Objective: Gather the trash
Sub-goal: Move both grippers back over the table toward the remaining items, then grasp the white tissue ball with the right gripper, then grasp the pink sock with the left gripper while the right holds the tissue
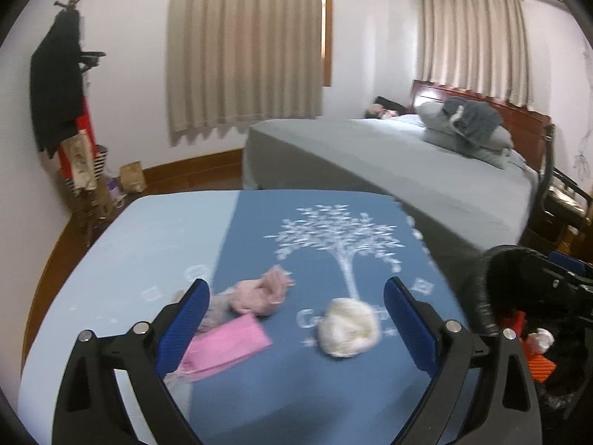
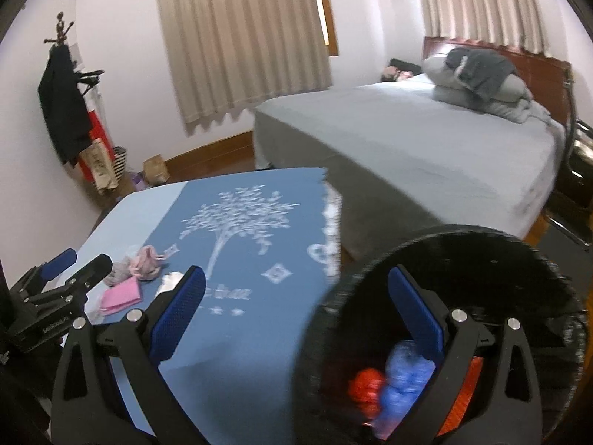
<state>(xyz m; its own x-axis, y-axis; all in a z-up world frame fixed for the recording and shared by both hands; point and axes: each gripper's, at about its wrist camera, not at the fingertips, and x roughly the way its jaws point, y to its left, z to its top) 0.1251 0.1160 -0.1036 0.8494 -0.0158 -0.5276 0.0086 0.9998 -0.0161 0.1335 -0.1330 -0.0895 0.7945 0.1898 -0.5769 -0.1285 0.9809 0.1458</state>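
On the blue tablecloth (image 1: 289,389) with a white tree print lie a white crumpled paper ball (image 1: 348,328), a flat pink packet (image 1: 229,348) and a crumpled pink wad (image 1: 259,293). My left gripper (image 1: 296,319) is open and empty just above them, the white ball between its fingers. My right gripper (image 2: 296,311) is open and empty over the rim of a black trash bin (image 2: 463,244) that holds red (image 2: 365,385) and blue trash (image 2: 404,374). The left gripper (image 2: 74,263) shows at the left of the right wrist view, near the pink packet (image 2: 122,294).
The bin (image 1: 526,259) stands off the table's right edge. A grey bed (image 1: 407,163) with pillows lies behind the table. A coat rack (image 1: 63,85) with dark clothes and bags stands at the far left wall. A chair (image 2: 578,170) stands far right.
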